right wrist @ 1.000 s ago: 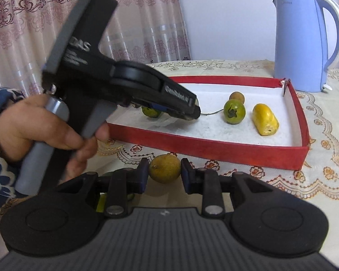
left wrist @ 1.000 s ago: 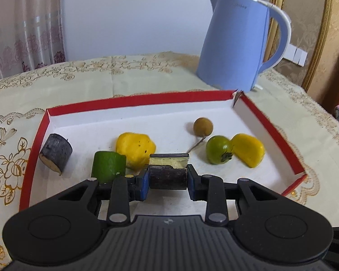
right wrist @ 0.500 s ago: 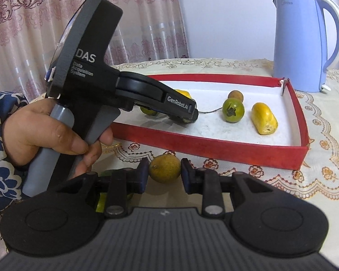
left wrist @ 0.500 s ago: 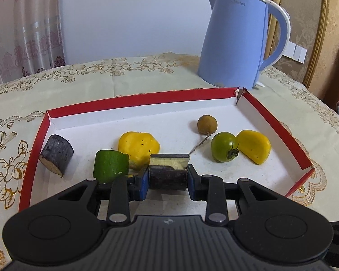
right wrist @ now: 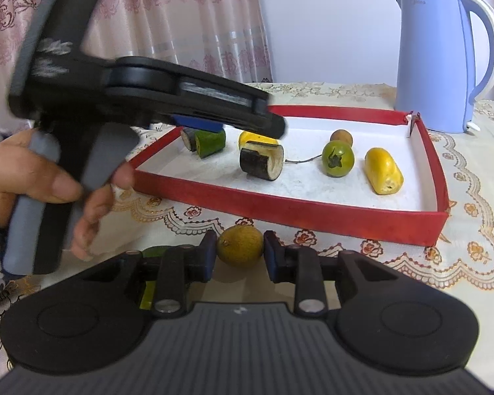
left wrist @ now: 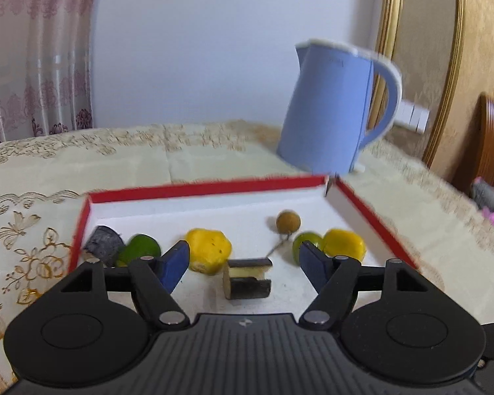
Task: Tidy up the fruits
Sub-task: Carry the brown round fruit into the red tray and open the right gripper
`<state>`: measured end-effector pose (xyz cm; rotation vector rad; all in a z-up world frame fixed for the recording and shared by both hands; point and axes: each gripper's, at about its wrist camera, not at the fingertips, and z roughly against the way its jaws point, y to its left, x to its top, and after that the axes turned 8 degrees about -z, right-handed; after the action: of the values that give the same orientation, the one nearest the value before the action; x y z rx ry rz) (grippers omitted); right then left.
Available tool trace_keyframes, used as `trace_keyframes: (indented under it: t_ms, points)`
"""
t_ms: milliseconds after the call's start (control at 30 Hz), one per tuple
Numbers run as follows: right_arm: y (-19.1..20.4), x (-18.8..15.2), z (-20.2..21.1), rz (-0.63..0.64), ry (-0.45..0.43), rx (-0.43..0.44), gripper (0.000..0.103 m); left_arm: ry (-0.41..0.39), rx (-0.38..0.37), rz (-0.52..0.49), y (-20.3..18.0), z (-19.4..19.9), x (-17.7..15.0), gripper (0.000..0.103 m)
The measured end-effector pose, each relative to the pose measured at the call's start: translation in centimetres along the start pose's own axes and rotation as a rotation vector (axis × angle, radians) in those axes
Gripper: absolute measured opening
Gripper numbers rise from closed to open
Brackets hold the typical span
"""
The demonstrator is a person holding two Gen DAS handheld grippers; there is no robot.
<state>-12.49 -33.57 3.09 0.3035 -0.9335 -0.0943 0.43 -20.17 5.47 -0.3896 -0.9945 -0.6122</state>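
A red-rimmed tray (left wrist: pixel 210 189) (right wrist: pixel 313 207) with a white floor holds fruit pieces. My left gripper (left wrist: pixel 245 258) is open above the tray's near part. A dark-skinned piece with a pale cut face (left wrist: pixel 247 279) (right wrist: pixel 263 161) lies on the tray floor between and just below its fingers. My right gripper (right wrist: pixel 240 250) is shut on a small yellow-brown fruit (right wrist: pixel 240 247) over the tablecloth in front of the tray. In the tray lie a yellow piece (left wrist: pixel 209 251), a green piece (left wrist: pixel 140 248), a dark piece (left wrist: pixel 102 245), a brown ball (left wrist: pixel 288 222), a green tomato-like fruit (right wrist: pixel 338 158) and a yellow fruit (right wrist: pixel 383 171).
A blue kettle (left wrist: pixel 332 112) (right wrist: pixel 441 62) stands behind the tray's far right corner. A floral tablecloth (right wrist: pixel 471 247) covers the table. The person's hand on the left gripper's handle (right wrist: pixel 49 177) fills the left of the right wrist view. A green-yellow thing (right wrist: pixel 148 289) lies under my right gripper's left finger.
My left gripper has opened and let go of the dark piece, which now lies in the tray. The gripper has lifted and drawn back. The right gripper has kept still with its fruit.
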Motion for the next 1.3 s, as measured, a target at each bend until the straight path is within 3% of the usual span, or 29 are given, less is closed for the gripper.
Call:
trace_keyframes:
  t_ms: [133,267,367,467,667,867,1300]
  points:
    - [0.2,0.0,0.7,0.012,-0.028,-0.012,0.029,-0.157,0.082,0.119,3.3,3.1,-1.1,0.076]
    - [1.1,1.1,1.6,0.076,-0.038,-0.042,0.029,-0.205,0.123,0.276,6.8,3.8,-1.9,0.076]
    - [1.4,3.8,2.5,0.122,-0.079,-0.072,0.029,-0.173,0.157,0.254,7.0,3.2,-1.9,0.076]
    - [0.2,7.0,1.7,0.151,-0.099,-0.131,0.029,-0.145,0.135,0.224,6.4,2.6,-2.1,0.076]
    - [-5.1,12.0,-4.3,0.124,-0.039,-0.274,0.029,-0.129,0.124,0.186,5.8,2.7,-2.3,0.076]
    - [-7.5,11.9,-8.1,0.112,0.019,-0.313,0.028,-0.1,0.113,0.178,5.7,2.2,-2.4,0.076]
    - [-8.8,11.1,-9.7,0.091,0.041,-0.307,0.029,-0.061,0.105,0.166,5.4,1.4,-2.6,0.076]
